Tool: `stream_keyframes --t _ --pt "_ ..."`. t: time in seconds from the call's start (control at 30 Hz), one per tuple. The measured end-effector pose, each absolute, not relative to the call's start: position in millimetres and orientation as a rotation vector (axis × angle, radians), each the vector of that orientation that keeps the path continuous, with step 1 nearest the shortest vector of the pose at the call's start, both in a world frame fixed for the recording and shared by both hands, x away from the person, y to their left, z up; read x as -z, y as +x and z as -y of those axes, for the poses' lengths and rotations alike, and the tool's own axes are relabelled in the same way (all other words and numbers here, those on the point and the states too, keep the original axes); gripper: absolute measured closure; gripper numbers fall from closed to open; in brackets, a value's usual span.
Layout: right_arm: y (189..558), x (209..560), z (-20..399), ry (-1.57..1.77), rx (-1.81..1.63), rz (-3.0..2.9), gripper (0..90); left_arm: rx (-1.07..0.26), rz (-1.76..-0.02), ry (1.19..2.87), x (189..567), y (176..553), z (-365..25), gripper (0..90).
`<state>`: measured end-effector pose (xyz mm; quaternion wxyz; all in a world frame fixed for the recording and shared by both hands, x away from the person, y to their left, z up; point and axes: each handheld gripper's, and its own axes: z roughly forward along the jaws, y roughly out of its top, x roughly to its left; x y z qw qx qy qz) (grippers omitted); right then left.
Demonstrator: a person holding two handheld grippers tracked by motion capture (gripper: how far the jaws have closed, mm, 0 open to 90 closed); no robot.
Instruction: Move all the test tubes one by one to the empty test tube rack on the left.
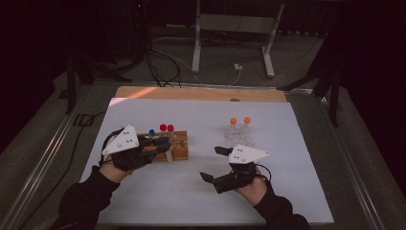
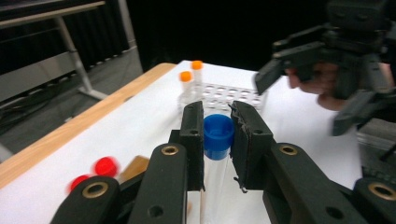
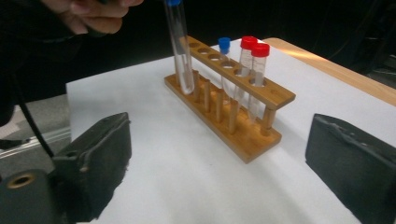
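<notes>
My left gripper is shut on a clear test tube with a blue cap, the pads pressing just below the cap. In the right gripper view this tube hangs upright above the near end of a wooden rack, its bottom clear of the holes. The rack holds another blue-capped tube and two red-capped tubes. In the high view the left gripper hovers over the wooden rack. My right gripper stands wide open to the rack's right, with nothing between its pads.
A clear plastic rack with two orange-capped tubes stands at the back right of the white mat. A wooden table edge runs behind the mat. A metal stand is on the floor beyond.
</notes>
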<state>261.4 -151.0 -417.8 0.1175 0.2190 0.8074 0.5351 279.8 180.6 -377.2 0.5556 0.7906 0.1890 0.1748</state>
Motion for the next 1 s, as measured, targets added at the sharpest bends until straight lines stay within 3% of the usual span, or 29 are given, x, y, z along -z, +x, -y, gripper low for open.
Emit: stream_keyframes --t 0.1,1.0 --pt "262 418 152 0.624 -1.575 -2.371 2.5 -0.437 -0.476 1.862 375 284 -191 76.9" --pt "259 419 152 0.55 -1.563 -2.367 1.9 -0.581 -0.743 1.801 394 334 -248 76.9"
